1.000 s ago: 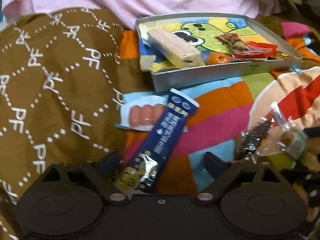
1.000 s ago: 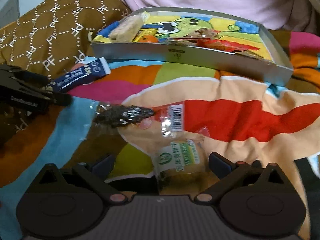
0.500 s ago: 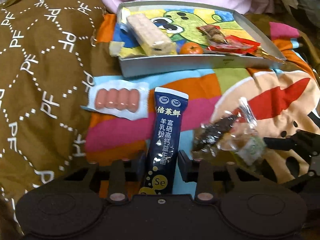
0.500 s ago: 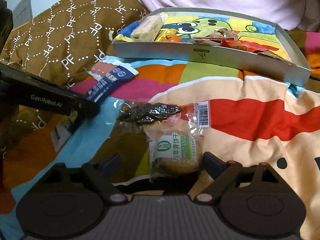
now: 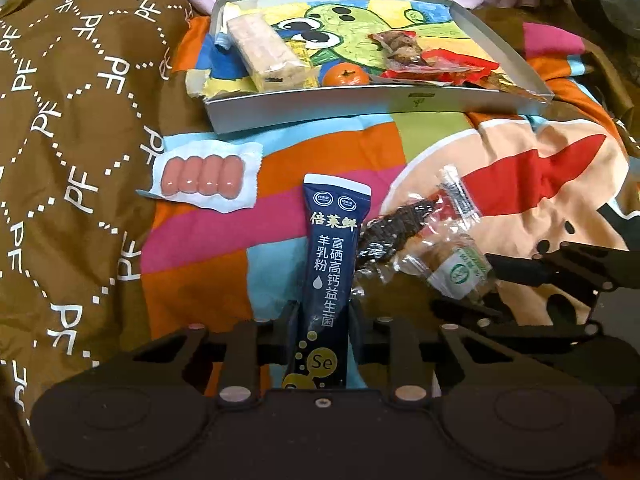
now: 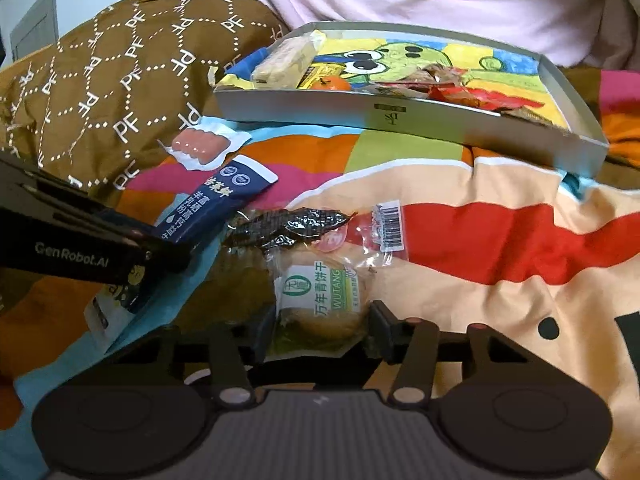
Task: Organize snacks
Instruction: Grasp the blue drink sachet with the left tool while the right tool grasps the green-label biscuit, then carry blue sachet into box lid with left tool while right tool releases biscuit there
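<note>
Risk one: slippage of the navy powder sachet (image 5: 331,276) on lifting, since grip sits low on its slick foil end and the long free length toward the tray (image 5: 376,108) may droop or swing. Risk two: crushing or squirting out of the wrapped green-label biscuit (image 6: 320,300), a soft round item in loose crinkly film, if closure lands on film rather than body. Risk three: dragging of the dark seaweed-like packet (image 6: 288,222), which lies touching both sachet and biscuit wrapper. Risk four: collision between tools, working just beside each other over the patchwork blanket (image 5: 224,240).

Left gripper (image 5: 320,320): clenched on the sachet's lower end, fingers pressed to both edges, almost no gap.

Right gripper (image 6: 320,330): about half spread and closing, biscuit between the fingers; firm pad contact not confirmed, though both pads sit at the wrapper's sides.

Sausage pack (image 5: 204,176) lying apart on the blanket near the tray's front wall. Tray already holding a wafer bar (image 5: 264,52), a small orange (image 5: 345,75) and red-wrapped snacks (image 5: 440,66).
</note>
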